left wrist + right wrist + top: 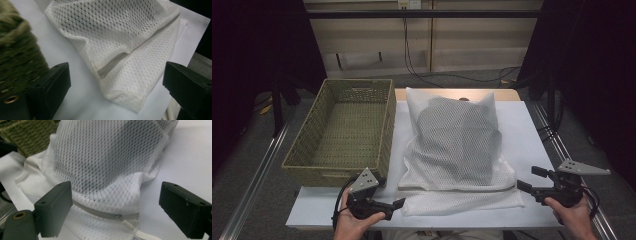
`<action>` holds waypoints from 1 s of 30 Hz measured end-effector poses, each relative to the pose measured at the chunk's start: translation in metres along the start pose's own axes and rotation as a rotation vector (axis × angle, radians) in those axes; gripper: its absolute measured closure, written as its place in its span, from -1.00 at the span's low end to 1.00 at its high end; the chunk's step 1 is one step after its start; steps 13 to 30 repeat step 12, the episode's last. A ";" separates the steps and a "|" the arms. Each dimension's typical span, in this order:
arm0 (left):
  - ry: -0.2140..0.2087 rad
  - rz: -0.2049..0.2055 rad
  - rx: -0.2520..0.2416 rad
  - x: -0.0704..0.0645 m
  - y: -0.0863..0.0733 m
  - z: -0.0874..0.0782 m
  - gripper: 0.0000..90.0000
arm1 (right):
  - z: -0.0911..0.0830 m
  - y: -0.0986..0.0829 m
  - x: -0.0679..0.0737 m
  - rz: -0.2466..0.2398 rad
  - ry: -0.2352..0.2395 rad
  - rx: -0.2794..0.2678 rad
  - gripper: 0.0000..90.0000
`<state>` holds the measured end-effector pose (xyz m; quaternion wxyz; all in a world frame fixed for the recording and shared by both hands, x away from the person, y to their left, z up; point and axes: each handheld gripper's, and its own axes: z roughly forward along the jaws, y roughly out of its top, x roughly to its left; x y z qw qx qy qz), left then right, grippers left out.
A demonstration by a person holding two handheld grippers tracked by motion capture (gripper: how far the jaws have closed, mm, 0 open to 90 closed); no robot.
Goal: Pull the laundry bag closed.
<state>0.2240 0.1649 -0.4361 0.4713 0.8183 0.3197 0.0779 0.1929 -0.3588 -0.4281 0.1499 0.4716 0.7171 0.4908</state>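
Two claws: both near bench (532, 130) edge, jaws spread, gripping nothing.
Left claw (398, 203): just beside mesh bag's near-left corner.
Right claw (528, 179): just off bag's near-right corner.
Mesh bag (457, 145): white, zipper (105, 215) at near end, dark-grey contents, mid-bench.
Wicker basket (307, 145): left of bag, extending farther back.
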 end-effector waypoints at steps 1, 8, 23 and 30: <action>-0.002 0.000 -0.005 0.000 0.000 0.000 -0.83 | -0.003 0.000 0.000 0.002 -0.010 -0.016 -0.75; 0.012 0.003 -0.014 0.002 0.002 -0.002 -0.82 | -0.016 -0.008 -0.003 0.028 -0.025 -0.034 -0.67; 0.006 0.004 -0.013 0.002 0.002 -0.001 -0.81 | -0.017 -0.007 -0.004 0.024 -0.035 -0.054 -0.63; 0.006 0.004 -0.013 0.002 0.002 -0.001 -0.81 | -0.017 -0.007 -0.004 0.024 -0.035 -0.054 -0.63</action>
